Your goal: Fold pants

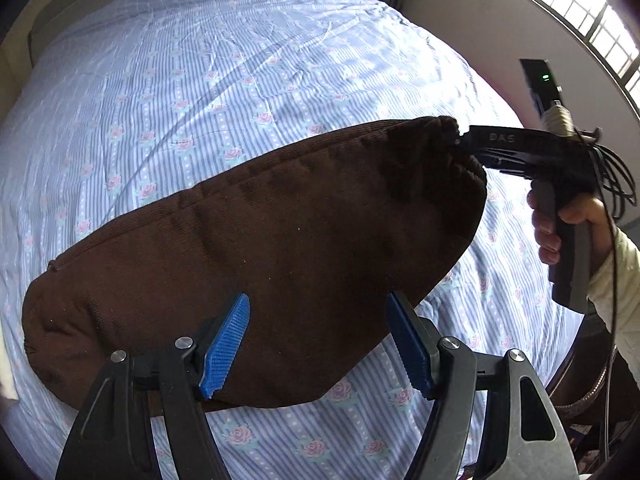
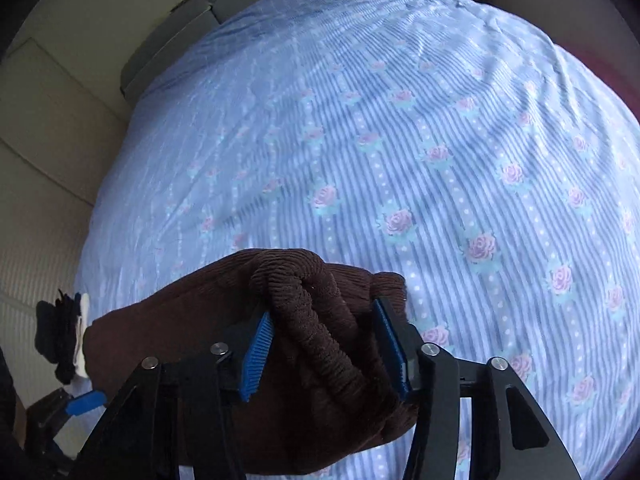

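Note:
Dark brown corduroy pants lie folded into a long bundle on the bed. My left gripper is open, its blue pads hovering over the near edge of the bundle, not gripping it. In the left wrist view my right gripper meets the far right corner of the pants. In the right wrist view the right gripper has its blue pads spread on both sides of the bunched waistband; the jaws stand apart with the cloth between them.
A blue striped bedsheet with pink roses covers the bed. A window is at the upper right. A black and white item sits at the bed's left edge. The floor lies beyond the bed.

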The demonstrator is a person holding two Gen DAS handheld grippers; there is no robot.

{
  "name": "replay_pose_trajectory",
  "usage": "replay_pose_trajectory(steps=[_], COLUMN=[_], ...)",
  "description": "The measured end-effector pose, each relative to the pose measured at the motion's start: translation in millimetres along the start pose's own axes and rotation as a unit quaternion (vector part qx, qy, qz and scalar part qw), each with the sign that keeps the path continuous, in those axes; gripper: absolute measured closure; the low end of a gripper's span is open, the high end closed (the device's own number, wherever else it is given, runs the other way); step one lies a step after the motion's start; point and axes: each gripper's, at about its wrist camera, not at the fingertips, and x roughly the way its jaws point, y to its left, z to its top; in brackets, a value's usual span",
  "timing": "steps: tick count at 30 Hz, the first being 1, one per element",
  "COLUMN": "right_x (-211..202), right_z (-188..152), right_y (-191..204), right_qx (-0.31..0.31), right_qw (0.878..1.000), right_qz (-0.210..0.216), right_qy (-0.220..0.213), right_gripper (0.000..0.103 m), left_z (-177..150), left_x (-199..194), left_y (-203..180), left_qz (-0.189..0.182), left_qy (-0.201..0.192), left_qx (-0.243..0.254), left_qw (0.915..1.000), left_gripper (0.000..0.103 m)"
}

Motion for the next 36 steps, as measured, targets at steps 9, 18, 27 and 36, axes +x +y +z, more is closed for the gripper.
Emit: replay_pose_trajectory(steps=[9,18,27,36], right_x=[-9.1,5.0,28.7,32.8], right_z=[-5.2,-11.0,-12.5,-9.5], right_y=[-12.4,-42.3,-53.4,-46.3], right_qx=[0.072,0.113,0.103,0.138], right_qw=[0.997,0.993,0.993,0.989], right_qz=[-0.002,0.009,0.029,0.035], right_qy=[0.019,0.035,0.047,0.044], right_gripper=[0.084,0.066,0.047,0.068], left_z=[7.5,15.3,5.2,-2.8], left_x=[5.2,8.6,13.4,26.6], left_y=[-9.5,-7.7,-1.1,8.9], left_qz=[-0.001,0.014,0.028,0.038], left_qy=[0.004,0.001,0.008,0.008], left_qx=[0.000,0.003,-0.015,-0.038], left_qw=[1.0000,0.9999,0.9995,0.9985], left_gripper=[0.033,0.033,0.033,0.033])
